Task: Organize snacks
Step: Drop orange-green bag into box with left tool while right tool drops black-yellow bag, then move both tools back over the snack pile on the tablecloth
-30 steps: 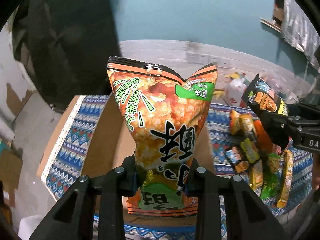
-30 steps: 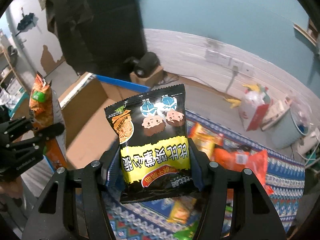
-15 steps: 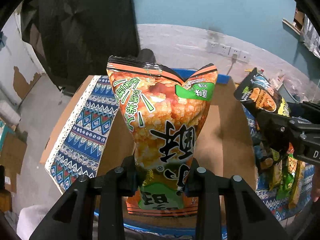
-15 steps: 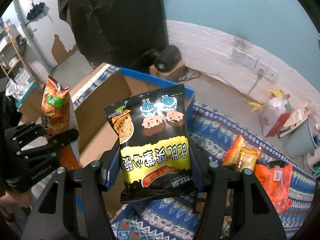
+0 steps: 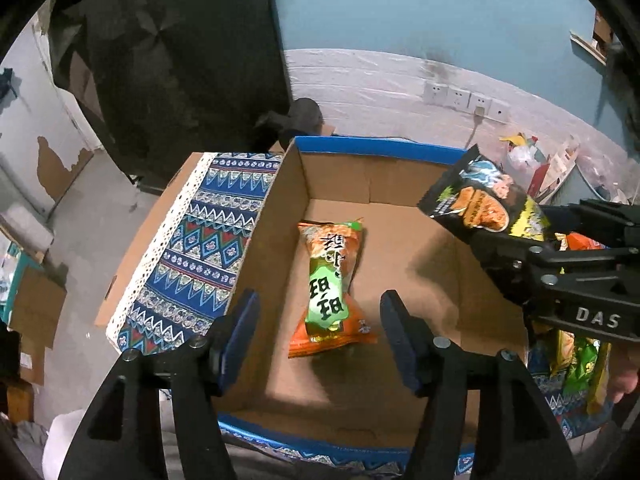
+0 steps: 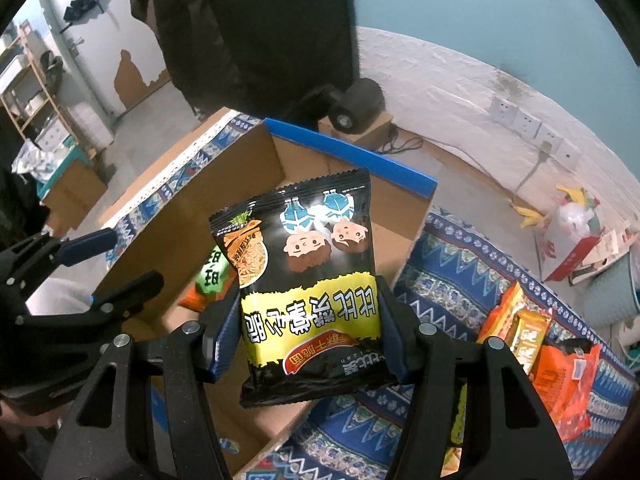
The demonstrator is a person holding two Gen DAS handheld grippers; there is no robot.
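Note:
An orange and green snack bag [image 5: 334, 284] lies flat on the floor of an open cardboard box [image 5: 400, 240]. My left gripper [image 5: 320, 336] is open and empty just above the bag, over the box. My right gripper [image 6: 308, 328] is shut on a black and yellow snack bag [image 6: 308, 276] and holds it upright above the box's right edge; that bag also shows in the left wrist view [image 5: 480, 204]. The orange bag peeks out behind it in the right wrist view [image 6: 210, 276].
The box [image 6: 192, 200] has a blue rim and sits on a blue patterned cloth [image 6: 452, 276]. Several loose snack packs [image 6: 560, 364] lie on the cloth to the right of the box. The cloth also drapes the box's left flap [image 5: 204, 240].
My left gripper opened and let go of the orange bag, which now lies in the box. Both grippers moved further over the box; the right one still holds the black bag.

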